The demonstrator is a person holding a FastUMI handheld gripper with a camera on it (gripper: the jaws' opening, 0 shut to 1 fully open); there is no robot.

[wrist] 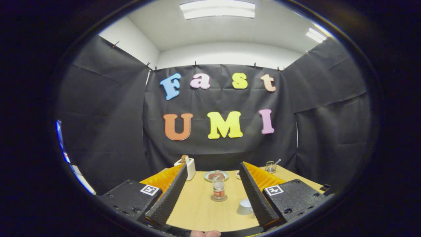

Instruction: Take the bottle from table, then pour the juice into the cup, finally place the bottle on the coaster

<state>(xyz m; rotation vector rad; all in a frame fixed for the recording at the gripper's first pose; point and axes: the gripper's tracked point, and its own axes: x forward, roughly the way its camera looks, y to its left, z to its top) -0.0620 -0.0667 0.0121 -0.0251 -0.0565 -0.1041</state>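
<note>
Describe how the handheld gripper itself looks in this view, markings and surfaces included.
The gripper has two long straight fingers lined with ridged, sawtooth-textured pads. Each finger is mounted on a black block with screw holes and a square black-and-white marker. A ribbed orange piece lies on the outer side of each finger. The fingers stand open.

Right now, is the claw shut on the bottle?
No. The claw is open, and the bottle stands apart between its fingers on the coaster.

Wooden table point(197, 210) carries coaster point(219, 198) under bottle point(218, 186), cup point(245, 207), plate point(210, 177), toaster point(188, 168), glass point(270, 167).
</note>
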